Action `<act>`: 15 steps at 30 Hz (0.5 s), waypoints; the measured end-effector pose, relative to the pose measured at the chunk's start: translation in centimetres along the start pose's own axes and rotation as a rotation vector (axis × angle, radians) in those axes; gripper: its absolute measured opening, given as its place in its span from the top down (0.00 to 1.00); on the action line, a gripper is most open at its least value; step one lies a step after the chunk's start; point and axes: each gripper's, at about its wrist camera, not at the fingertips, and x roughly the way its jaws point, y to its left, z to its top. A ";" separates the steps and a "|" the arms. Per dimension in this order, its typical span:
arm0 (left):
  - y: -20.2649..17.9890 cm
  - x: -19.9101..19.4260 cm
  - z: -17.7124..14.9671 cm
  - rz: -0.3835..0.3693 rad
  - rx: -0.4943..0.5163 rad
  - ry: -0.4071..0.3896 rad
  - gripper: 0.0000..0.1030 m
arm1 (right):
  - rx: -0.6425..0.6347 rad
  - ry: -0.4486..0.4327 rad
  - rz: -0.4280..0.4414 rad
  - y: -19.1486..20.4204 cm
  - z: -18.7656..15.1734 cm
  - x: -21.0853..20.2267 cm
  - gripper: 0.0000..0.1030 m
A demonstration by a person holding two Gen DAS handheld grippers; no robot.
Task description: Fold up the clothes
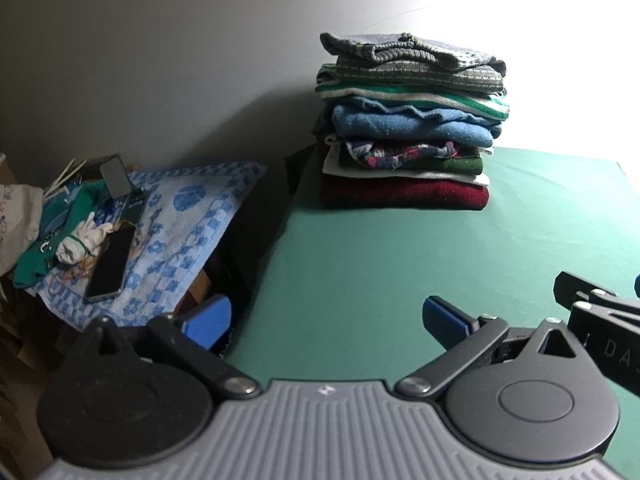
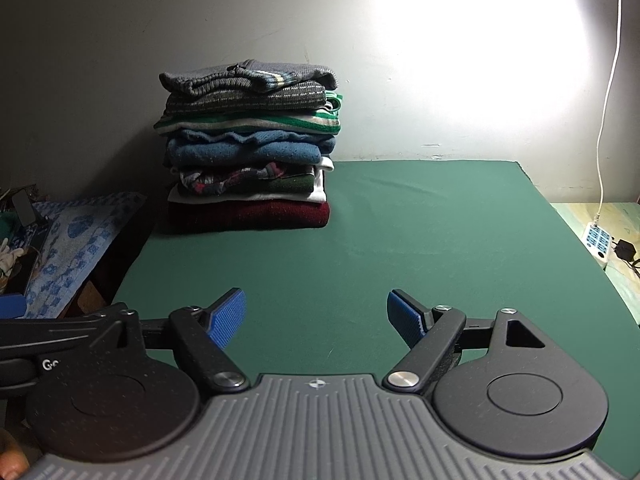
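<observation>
A tall stack of folded clothes [image 1: 412, 124] [image 2: 250, 148] stands at the far left of the green table [image 1: 400, 264] [image 2: 380, 248], against the wall. A grey striped sweater [image 2: 248, 78] lies on top and a dark red one [image 2: 248, 216] at the bottom. My left gripper [image 1: 326, 320] is open over the table's near left edge, its blue pads holding nothing. My right gripper [image 2: 316, 316] is open too, low over the near part of the table, well short of the stack. In the left wrist view, part of the right gripper's black body [image 1: 600, 312] shows at the right edge.
Left of the table, a blue-and-white patterned towel [image 1: 176, 232] [image 2: 68, 248] covers a lower surface with a phone [image 1: 112, 268], white gloves [image 1: 80, 244] and green cloth [image 1: 36, 260]. At the far right lies a power strip [image 2: 598, 240] with a white cable [image 2: 608, 92]. A bright lamp glares on the wall.
</observation>
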 end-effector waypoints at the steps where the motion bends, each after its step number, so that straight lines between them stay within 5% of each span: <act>1: 0.0 0.1 0.0 0.000 -0.001 0.002 0.00 | 0.003 -0.002 0.001 0.0 -0.1 0.0 0.22; 15: 0.4 1.1 -0.5 0.013 -0.007 0.018 0.00 | 0.007 -0.018 0.019 0.5 -0.3 0.3 0.22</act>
